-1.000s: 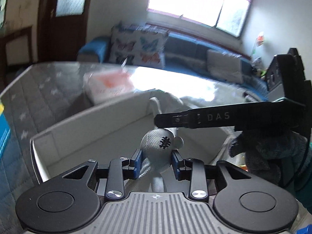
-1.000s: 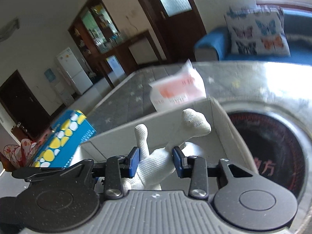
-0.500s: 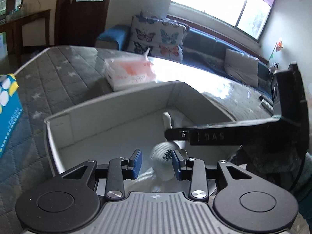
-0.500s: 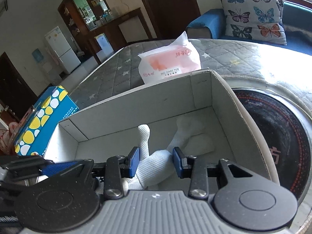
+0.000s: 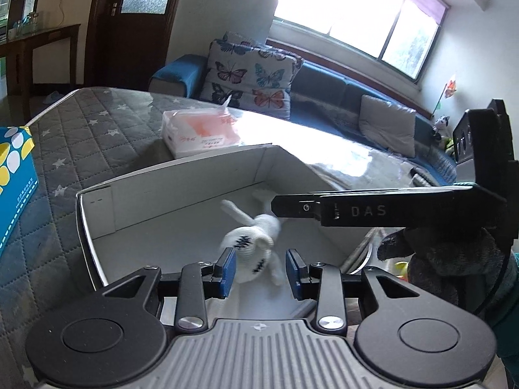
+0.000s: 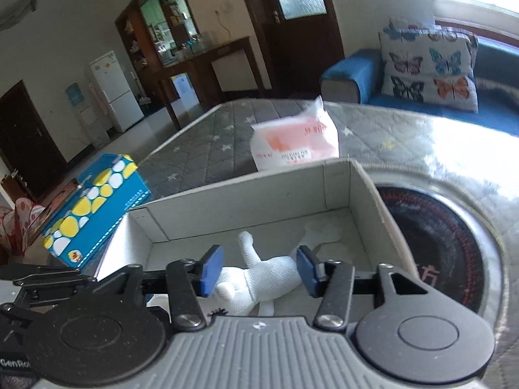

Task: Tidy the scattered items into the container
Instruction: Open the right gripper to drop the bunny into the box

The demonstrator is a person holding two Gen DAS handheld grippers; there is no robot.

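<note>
A white knitted doll (image 5: 256, 243) with black stitched marks lies on the floor of the open white cardboard box (image 5: 181, 181). It also shows in the right wrist view (image 6: 266, 278), inside the box (image 6: 240, 194). My left gripper (image 5: 260, 274) is open above the box, with the doll below and apart from its blue pads. My right gripper (image 6: 258, 267) is open wide over the same box, and its body (image 5: 366, 210) crosses the left wrist view.
A pink-and-white tissue pack (image 5: 201, 129) lies on the grey quilted table just beyond the box. A blue-and-yellow carton (image 6: 94, 201) stands left of the box. A round black cooktop (image 6: 441, 243) sits to its right. A blue sofa with butterfly cushions is behind.
Both grippers have opened and let go of the doll, which has dropped onto the box floor. Both grippers have risen and pulled back a little.
</note>
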